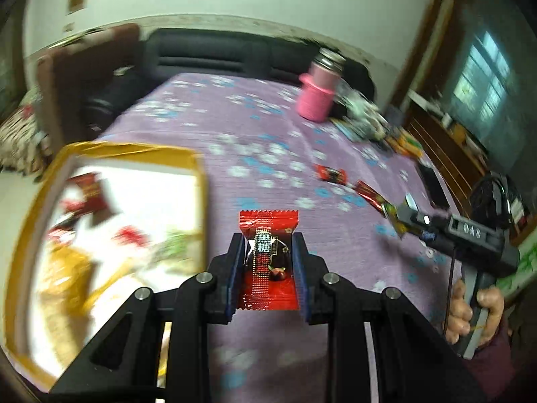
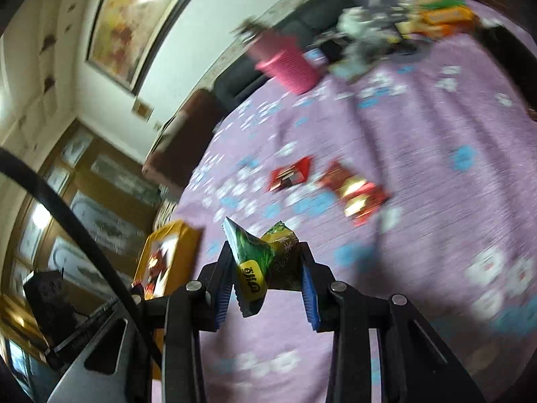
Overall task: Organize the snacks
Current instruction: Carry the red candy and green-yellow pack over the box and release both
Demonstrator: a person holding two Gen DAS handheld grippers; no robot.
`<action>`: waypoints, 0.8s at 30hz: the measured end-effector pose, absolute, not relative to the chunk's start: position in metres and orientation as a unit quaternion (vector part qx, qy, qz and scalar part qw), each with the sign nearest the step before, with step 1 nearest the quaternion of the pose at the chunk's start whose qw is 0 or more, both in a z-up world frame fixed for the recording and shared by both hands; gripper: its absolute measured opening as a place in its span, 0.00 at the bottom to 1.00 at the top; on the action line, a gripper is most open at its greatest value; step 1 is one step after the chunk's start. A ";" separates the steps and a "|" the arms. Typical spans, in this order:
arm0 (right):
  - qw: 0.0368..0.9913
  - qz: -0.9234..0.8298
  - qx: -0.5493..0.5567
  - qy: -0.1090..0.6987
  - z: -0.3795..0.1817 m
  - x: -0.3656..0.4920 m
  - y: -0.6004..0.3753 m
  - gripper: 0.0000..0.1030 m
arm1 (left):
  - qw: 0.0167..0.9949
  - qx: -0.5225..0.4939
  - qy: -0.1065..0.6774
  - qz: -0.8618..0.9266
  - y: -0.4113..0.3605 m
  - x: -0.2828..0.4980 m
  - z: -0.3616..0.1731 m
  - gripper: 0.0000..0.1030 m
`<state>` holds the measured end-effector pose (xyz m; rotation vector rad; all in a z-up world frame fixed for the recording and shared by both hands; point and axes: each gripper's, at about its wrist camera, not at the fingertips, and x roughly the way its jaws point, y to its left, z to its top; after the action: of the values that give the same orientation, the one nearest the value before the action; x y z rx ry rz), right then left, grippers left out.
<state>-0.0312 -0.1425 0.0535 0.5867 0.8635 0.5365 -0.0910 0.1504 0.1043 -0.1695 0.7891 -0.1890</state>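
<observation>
My left gripper (image 1: 268,245) is shut on a red candy packet (image 1: 268,258) and holds it above the purple flowered cloth, just right of a gold-rimmed box (image 1: 198,171) that holds several snacks. My right gripper (image 2: 266,258) is shut on a green and yellow snack packet (image 2: 265,262), tilted above the cloth. The right gripper also shows in the left wrist view (image 1: 407,210), held by a hand at the right. Two red candies (image 1: 332,173) (image 1: 369,194) lie on the cloth; they also show in the right wrist view (image 2: 290,174) (image 2: 355,191).
A pink cup (image 1: 317,95) stands at the table's far side, next to a heap of wrappers and orange packets (image 1: 376,124). A dark sofa (image 1: 208,53) and a brown chair (image 1: 84,77) stand beyond the table. The gold box also shows in the right wrist view (image 2: 183,235).
</observation>
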 end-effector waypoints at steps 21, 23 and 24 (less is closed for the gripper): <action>0.807 0.363 0.045 0.463 0.067 -0.069 0.118 0.34 | 0.900 -0.214 0.378 0.031 0.320 -0.138 0.059 0.29; 0.809 0.355 0.034 0.467 0.063 -0.067 0.128 0.34 | 0.899 -0.223 0.377 0.028 0.325 -0.139 0.057 0.31; 0.812 0.348 0.029 0.468 0.061 -0.066 0.133 0.34 | 0.898 -0.225 0.376 0.026 0.327 -0.140 0.057 0.35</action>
<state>-0.0656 0.1331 0.0613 0.0611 0.9987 0.7442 -0.1402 0.3266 0.0570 -0.4663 0.7785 0.0538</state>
